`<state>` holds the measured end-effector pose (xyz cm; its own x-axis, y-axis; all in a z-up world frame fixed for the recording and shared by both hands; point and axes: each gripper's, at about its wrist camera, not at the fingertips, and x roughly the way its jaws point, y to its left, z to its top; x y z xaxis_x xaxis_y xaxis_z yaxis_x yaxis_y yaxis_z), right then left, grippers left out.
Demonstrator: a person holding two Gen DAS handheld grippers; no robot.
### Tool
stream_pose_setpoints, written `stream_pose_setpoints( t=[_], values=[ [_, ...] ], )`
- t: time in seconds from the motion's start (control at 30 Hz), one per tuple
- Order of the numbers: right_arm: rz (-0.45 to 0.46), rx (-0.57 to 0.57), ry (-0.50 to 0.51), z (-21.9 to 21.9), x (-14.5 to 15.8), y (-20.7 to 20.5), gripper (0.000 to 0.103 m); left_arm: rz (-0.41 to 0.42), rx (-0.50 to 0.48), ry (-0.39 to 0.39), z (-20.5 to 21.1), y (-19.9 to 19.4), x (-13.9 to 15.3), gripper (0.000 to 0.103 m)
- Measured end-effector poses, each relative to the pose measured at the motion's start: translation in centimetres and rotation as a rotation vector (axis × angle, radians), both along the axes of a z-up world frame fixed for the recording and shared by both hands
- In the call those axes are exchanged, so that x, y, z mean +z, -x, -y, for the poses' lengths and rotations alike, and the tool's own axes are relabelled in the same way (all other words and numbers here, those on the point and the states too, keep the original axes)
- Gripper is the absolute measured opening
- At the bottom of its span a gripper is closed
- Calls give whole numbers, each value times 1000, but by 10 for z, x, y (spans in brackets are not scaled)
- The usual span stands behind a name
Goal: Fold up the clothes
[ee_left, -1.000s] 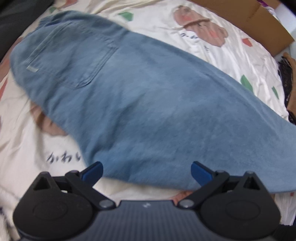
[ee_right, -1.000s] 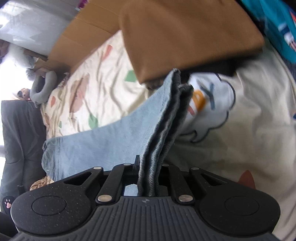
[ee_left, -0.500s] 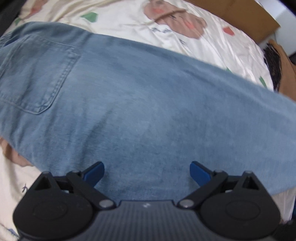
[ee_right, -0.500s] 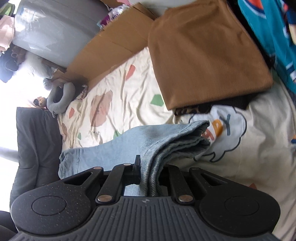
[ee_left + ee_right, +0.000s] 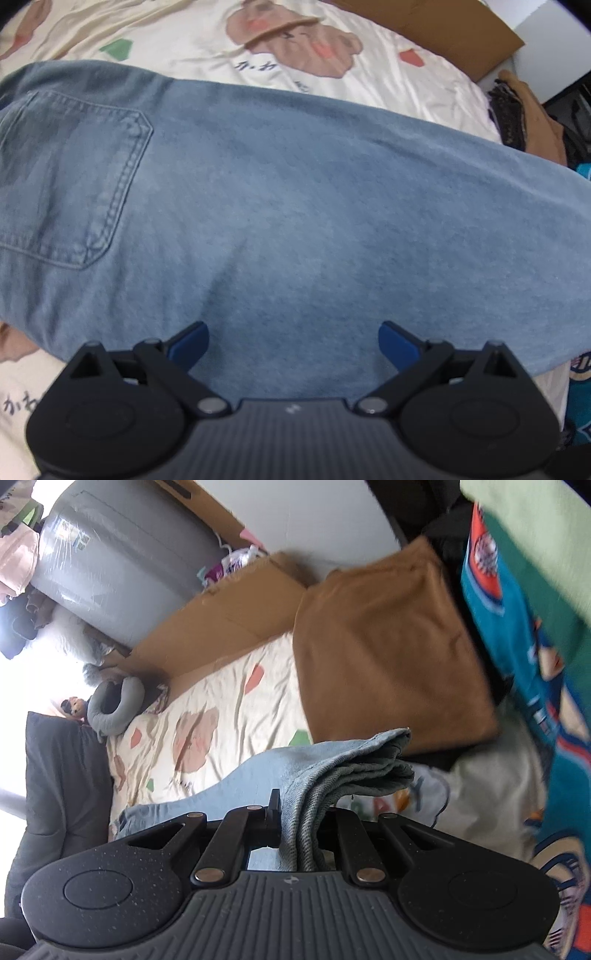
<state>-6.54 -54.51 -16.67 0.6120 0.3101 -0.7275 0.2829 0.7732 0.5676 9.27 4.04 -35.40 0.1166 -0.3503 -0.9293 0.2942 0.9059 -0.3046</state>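
The bed (image 5: 369,55), covered by a cream sheet printed with bears and coloured shapes, carries the work. The jeans (image 5: 295,203) lie across it, back pocket toward the left of the left wrist view; bare sheet shows along their far edge. A cardboard sheet (image 5: 229,620) borders the bed's far edge. A folded brown garment (image 5: 384,650) lies beside the lifted leg end, with a teal printed garment (image 5: 517,664) beyond it. A grey neck pillow (image 5: 114,705) sits at a far corner. The left gripper (image 5: 293,341) hangs over the denim, jaws wide, holding nothing. The right gripper (image 5: 299,834) is clamped narrow on the bunched leg end of the jeans.
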Motion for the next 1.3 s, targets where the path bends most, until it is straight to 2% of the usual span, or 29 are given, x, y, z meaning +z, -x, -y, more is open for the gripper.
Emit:
stream_pose_setpoints(
  t=[0.43, 0.67, 0.93, 1.0, 1.1, 1.13, 1.17, 1.23, 1.3],
  values=[
    [17, -22, 125, 22, 68, -10, 7, -6, -121, 112, 29, 4, 1, 100],
    [-9, -15, 164, 6, 76, -14, 8, -17, -194, 192, 53, 11, -5, 97],
    [-6, 25, 220, -19, 86, -25, 8, -19, -213, 266, 75, 17, -18, 89],
    [-8, 43, 232, -25, 89, -30, 8, -19, -203, 286, 81, 15, -19, 83],
    [-14, 59, 244, -33, 92, -34, 8, -20, -212, 309, 81, 19, -18, 55],
    [-14, 61, 246, -36, 93, -35, 8, -28, -212, 309, 83, 21, -19, 32],
    [-14, 63, 248, -38, 93, -36, 8, -36, -212, 309, 85, 23, -21, 14],
    [-9, 69, 251, -42, 95, -36, 8, -57, -218, 311, 88, 26, -24, 7],
    [-10, 78, 255, -45, 97, -35, 8, -74, -238, 329, 95, 32, -28, 7]
  ],
)
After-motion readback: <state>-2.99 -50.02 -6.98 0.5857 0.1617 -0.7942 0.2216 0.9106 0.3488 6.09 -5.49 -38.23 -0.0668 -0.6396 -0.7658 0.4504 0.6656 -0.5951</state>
